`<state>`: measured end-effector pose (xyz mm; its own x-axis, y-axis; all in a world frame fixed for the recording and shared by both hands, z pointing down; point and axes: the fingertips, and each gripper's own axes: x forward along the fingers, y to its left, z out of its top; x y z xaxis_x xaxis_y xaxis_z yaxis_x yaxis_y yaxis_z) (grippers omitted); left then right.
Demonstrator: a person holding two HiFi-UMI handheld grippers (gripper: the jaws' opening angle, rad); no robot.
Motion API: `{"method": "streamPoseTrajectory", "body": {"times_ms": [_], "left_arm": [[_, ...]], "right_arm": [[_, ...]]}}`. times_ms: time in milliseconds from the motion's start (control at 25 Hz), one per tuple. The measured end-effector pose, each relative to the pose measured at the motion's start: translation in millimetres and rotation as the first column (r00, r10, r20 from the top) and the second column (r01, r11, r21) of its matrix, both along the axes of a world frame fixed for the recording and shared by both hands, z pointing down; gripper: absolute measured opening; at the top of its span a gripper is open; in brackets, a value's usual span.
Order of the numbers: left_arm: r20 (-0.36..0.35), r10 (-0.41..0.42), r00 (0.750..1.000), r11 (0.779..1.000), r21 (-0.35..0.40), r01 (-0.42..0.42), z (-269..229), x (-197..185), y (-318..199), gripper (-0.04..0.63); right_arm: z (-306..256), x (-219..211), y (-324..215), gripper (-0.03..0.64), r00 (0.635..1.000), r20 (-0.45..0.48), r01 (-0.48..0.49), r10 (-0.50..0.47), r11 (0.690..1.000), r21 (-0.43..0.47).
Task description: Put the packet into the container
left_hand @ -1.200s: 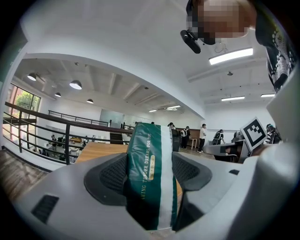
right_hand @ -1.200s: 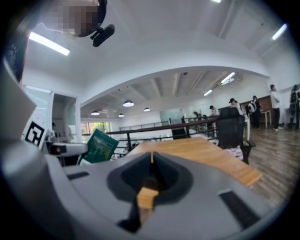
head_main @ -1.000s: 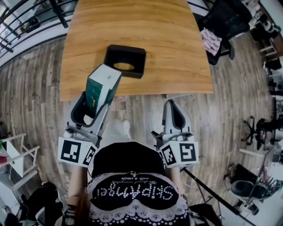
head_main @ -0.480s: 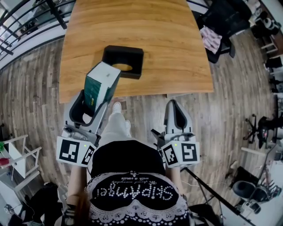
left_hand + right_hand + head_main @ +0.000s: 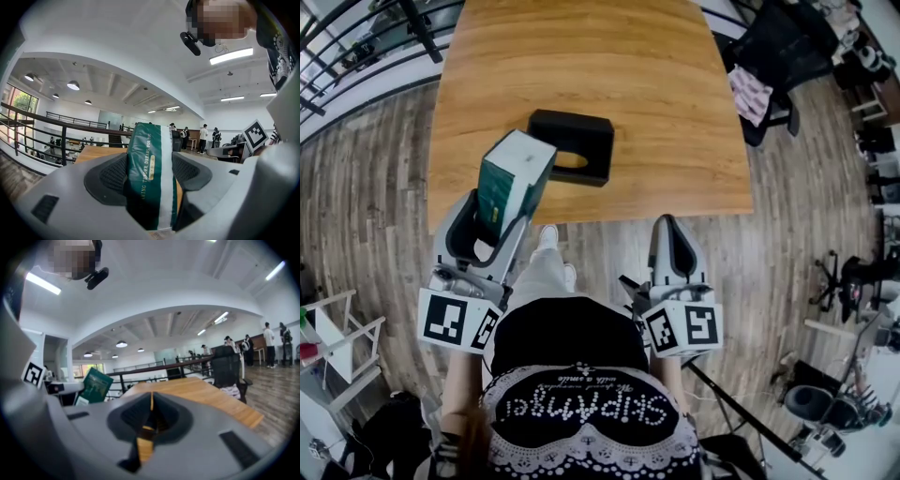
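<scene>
A green and white packet (image 5: 511, 183) stands upright between the jaws of my left gripper (image 5: 492, 225), which is shut on it; it fills the left gripper view as a green packet (image 5: 149, 176) with a white stripe. It hangs over the table's near edge, just left of and nearer than the black container (image 5: 572, 147), an open-topped box on the wooden table (image 5: 656, 103). My right gripper (image 5: 673, 246) is shut and empty, held off the table's near edge over the floor; its jaws meet in a thin line in the right gripper view (image 5: 151, 401). The packet (image 5: 95, 386) also shows there at left.
A black office chair (image 5: 778, 47) with a patterned cloth (image 5: 750, 94) stands at the table's right side. A black railing (image 5: 356, 47) runs at the upper left. White shelving (image 5: 328, 328) stands on the wood floor at lower left. My legs and shoes (image 5: 548, 258) are below the table edge.
The view has shifted a little, so the table and container sit slightly lower and to the right. The left gripper still holds the packet the same way; the right gripper has hardly moved.
</scene>
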<state>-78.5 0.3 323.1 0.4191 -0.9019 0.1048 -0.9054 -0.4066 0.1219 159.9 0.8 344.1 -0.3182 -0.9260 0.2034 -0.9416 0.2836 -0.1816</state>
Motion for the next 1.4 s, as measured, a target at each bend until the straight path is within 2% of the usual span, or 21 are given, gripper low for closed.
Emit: {"method": "streamPoseTrajectory", "body": {"times_ms": [280, 600, 800, 1400], "left_arm": [[-0.011, 0.013, 1.000, 1.000, -0.003, -0.013, -3, -30, -52, 0.330], [-0.025, 0.063, 0.998, 0.998, -0.001, -0.063, -5, -41, -99, 0.330], [-0.028, 0.091, 0.995, 0.996, -0.009, -0.091, 1, -48, -111, 0.330], [-0.020, 0.029, 0.999, 0.999, -0.013, -0.030, 4, -57, -132, 0.330]], "right_arm": [[-9, -30, -47, 0.035, 1.000, -0.011, -0.011, 0.011, 1.000, 0.004], [-11, -45, -84, 0.035, 0.999, -0.017, -0.050, 0.050, 0.999, -0.003], [-5, -55, -97, 0.035, 0.998, -0.019, -0.066, 0.066, 0.998, -0.012], [-3, -59, -131, 0.035, 1.000, -0.020, -0.011, 0.010, 1.000, -0.011]]}}
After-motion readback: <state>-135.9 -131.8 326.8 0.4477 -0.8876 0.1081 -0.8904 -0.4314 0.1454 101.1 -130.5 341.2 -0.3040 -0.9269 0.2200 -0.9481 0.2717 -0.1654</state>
